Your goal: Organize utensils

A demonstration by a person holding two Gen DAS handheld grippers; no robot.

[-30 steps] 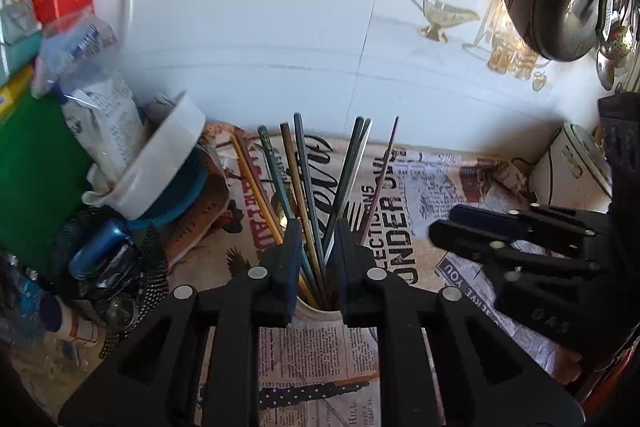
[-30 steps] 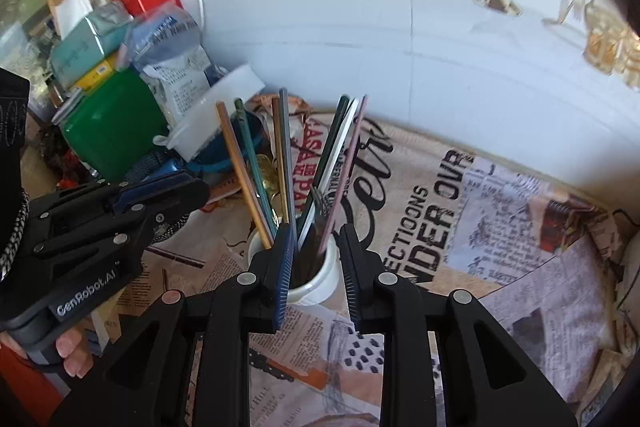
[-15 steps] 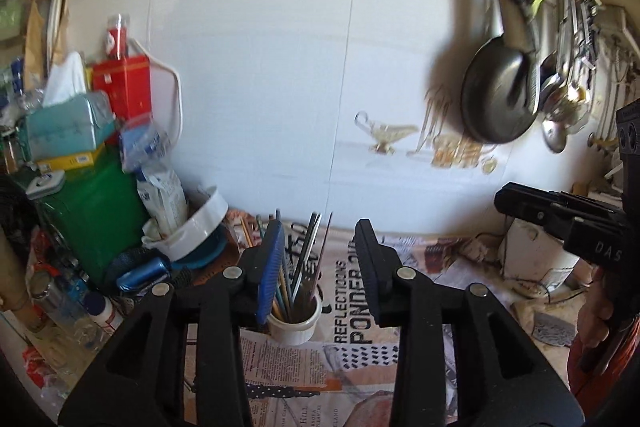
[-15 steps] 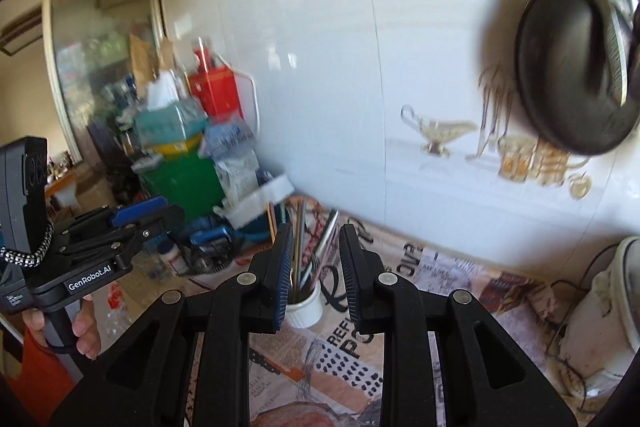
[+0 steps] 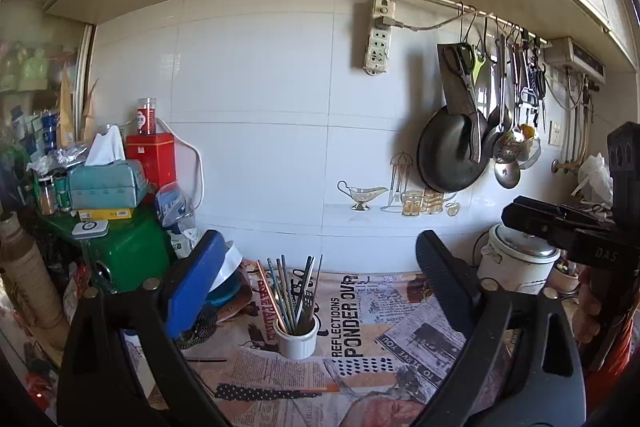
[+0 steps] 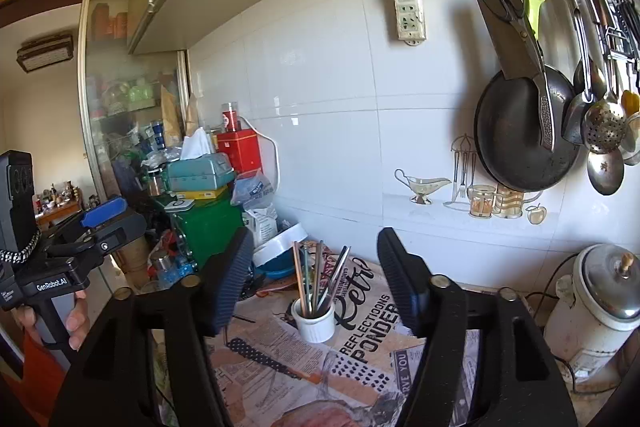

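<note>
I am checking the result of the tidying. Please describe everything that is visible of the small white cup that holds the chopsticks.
The white cup is a small, round, ribbed pot that looks ceramic, with a thicker rim. It stands upright on the newspaper-covered counter, in front of the white tiled wall. A bundle of thin chopsticks in orange, teal, grey and dark tones stands in it, fanning outward. Nothing else touches it; both grippers are away from it.

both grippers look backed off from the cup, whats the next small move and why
Probably nothing more than lowering both and stopping. The utensils stand bunched upright in the white cup, and I see none loose on the newspaper-covered counter. The left hand-held gripper and right hand-held gripper are opening with nothing between their fingers, both clear of the cup.
</note>
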